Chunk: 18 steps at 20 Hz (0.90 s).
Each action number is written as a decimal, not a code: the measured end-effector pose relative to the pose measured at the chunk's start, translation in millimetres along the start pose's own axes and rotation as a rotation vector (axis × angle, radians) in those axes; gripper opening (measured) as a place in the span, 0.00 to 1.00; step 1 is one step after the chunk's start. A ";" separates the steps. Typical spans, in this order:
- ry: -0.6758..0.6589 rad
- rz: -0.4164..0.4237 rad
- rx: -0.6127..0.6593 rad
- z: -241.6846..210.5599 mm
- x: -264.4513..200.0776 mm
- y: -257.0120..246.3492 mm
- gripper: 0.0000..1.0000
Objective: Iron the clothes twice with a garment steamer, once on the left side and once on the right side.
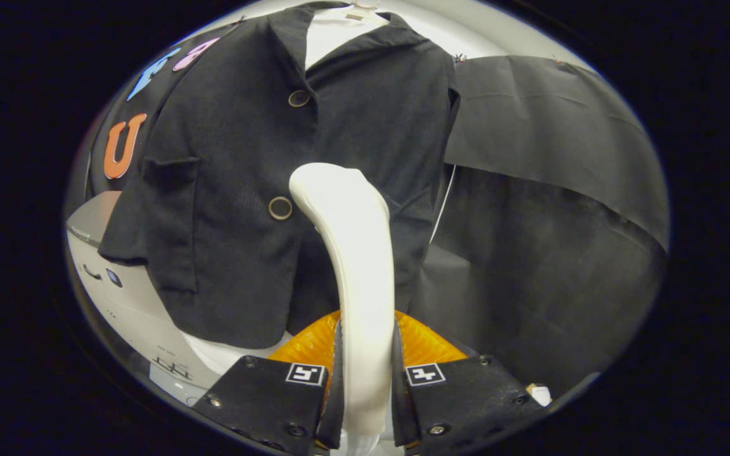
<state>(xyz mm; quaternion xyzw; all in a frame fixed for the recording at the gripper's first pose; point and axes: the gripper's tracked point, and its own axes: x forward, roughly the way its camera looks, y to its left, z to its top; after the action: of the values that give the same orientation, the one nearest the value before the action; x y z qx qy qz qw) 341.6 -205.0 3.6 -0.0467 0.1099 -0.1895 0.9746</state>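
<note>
while nearly closed, gripper (365, 380) fingers clamp the steamer handle (355, 266).

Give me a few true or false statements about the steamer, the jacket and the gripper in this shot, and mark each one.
1. The hand-held gripper is shut on the white garment steamer. True.
2. The dark jacket lies folded flat on a table. False: it hangs upright, just beyond the steamer.
3. The jacket shows two round buttons down its front. True.
4. The steamer is black. False: it is white, with an orange part at the fingers.
5. The jacket has a chest pocket. True.
</note>
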 end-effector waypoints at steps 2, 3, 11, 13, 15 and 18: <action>0.024 0.009 0.003 11.2 9.6 -4.3 0.33; 0.035 0.012 0.005 13.0 12.0 -4.4 0.33; 0.111 0.032 0.040 11.3 27.1 -10.5 0.33; 0.123 0.036 0.054 7.9 28.1 -10.8 0.33; 0.133 0.044 0.074 8.7 25.1 -9.0 0.33; 0.140 0.054 0.096 10.6 21.5 -7.8 0.33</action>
<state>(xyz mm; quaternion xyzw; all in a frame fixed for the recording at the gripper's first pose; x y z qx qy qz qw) 360.7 -219.9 10.8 0.0163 0.1698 -0.1711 0.9704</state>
